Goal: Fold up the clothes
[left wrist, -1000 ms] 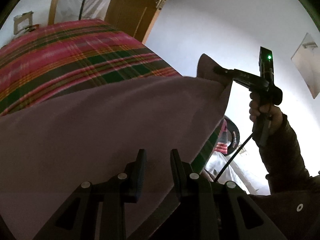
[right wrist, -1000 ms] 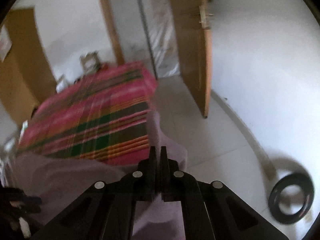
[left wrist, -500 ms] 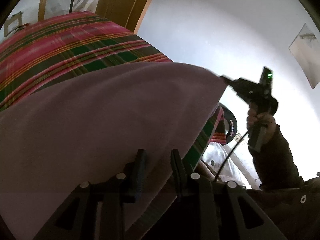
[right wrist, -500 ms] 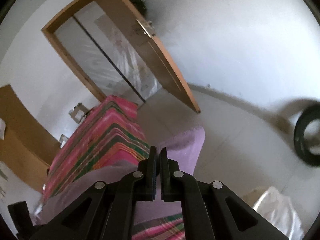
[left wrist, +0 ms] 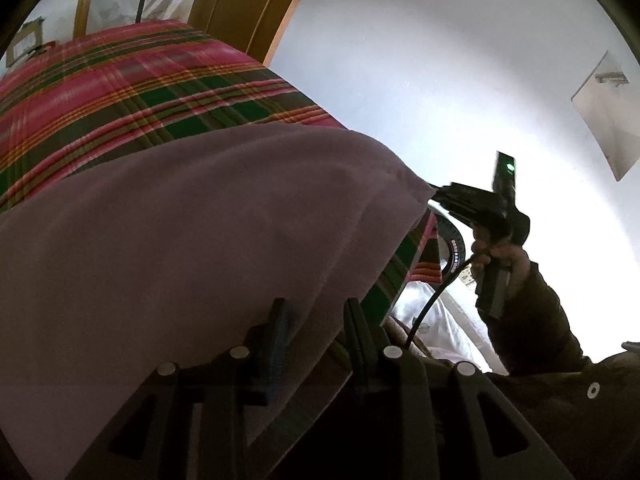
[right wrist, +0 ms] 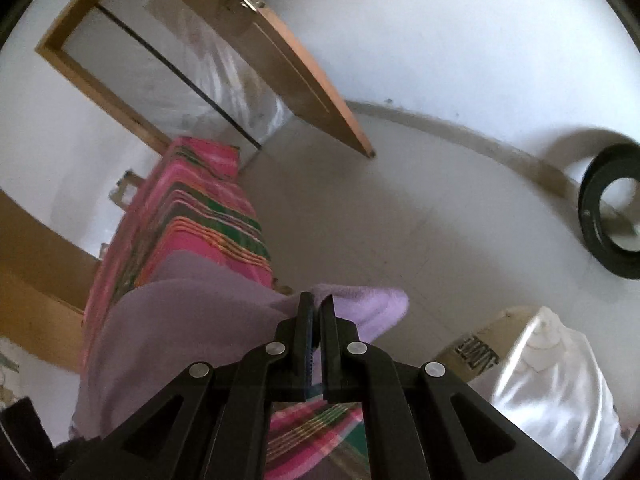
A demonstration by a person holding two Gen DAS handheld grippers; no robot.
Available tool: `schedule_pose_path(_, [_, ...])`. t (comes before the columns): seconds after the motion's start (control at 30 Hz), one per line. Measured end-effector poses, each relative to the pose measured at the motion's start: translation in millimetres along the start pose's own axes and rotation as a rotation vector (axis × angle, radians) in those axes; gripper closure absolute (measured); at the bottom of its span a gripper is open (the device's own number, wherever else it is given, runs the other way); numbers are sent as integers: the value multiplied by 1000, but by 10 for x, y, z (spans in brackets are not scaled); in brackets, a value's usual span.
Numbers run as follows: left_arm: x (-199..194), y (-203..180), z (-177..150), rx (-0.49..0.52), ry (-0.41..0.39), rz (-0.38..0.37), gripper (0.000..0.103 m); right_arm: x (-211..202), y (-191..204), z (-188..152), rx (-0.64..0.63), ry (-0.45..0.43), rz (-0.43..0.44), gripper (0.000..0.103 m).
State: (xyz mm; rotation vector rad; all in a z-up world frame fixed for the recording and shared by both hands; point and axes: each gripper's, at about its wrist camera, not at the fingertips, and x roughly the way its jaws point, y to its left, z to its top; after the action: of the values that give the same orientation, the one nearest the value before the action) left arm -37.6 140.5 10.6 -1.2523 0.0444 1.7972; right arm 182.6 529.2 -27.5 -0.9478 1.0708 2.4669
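— Where's my left wrist view?
— Close over the purple cloth [left wrist: 192, 248], angled down, facing the wall.
— And my right?
— Also close, facing the door [right wrist: 304, 68]. Both share the cloth and plaid bed [right wrist: 200, 208].

White walls [right wrist: 460, 32] enclose a pale tiled floor [right wrist: 380, 216], where an open wooden door [right wrist: 296, 64] stands beside a bed [left wrist: 120, 80] spread with pink-and-green plaid, a black ring [right wrist: 612, 212] leaning against the wall.
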Motion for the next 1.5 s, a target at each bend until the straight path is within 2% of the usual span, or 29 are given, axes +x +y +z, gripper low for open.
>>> schedule_pose_path(0.1, [-6, 14, 4, -2, 1, -7, 75, -259, -39, -66, 8, -106, 57, 100])
schedule_pose_path(0.2, [13, 27, 2, -11, 7, -17, 75, -398, -102, -104, 16, -149, 94, 100])
schedule_pose_path(0.3, [39, 44, 20, -14, 10, -24, 75, -451, -198, -151, 38, -159, 138, 100])
schedule_pose_path(0.47, [29, 16, 72, -13, 16, -27, 74, -457, -436, -324, 150, -152, 316, 100])
schedule_pose_path(0.5, [33, 15, 82, -14, 15, -29, 74, -459, -465, -356, 159, -148, 328, 100])
schedule_pose_path(0.57, [37, 7, 97, -15, 16, -35, 74, -432, -510, -422, 164, -117, 313, 100])
schedule_pose_path(0.7, [58, 13, 104, -16, 25, -39, 74, -379, -538, -546, 147, -42, 347, 100])
schedule_pose_path(0.8, [71, 27, 118, -18, 26, -45, 74, -329, -517, -614, 113, 7, 325, 100])
schedule_pose_path(0.97, [86, 49, 124, -20, 28, -50, 74, -332, -563, -544, 125, 9, 259, 94])
schedule_pose_path(1.07, [89, 53, 127, -22, 28, -53, 74, -354, -601, -480, 145, 4, 213, 84])
schedule_pose_path(1.1, [88, 52, 125, -22, 28, -53, 74, -372, -626, -462, 161, -1, 187, 72])
schedule_pose_path(1.13, [81, 53, 116, -22, 29, -54, 74, -402, -653, -440, 186, -12, 152, 68])
schedule_pose_path(1.2, [86, 56, 110, -24, 31, -56, 74, -481, -689, -389, 222, -50, 108, 65])
schedule_pose_path(1.3, [108, 56, 122, -27, 33, -56, 74, -545, -644, -264, 214, -87, 161, 64])
schedule_pose_path(1.5, [102, 66, 116, -37, 32, -62, 74, -216, -222, 17, 98, 40, 285, 61])
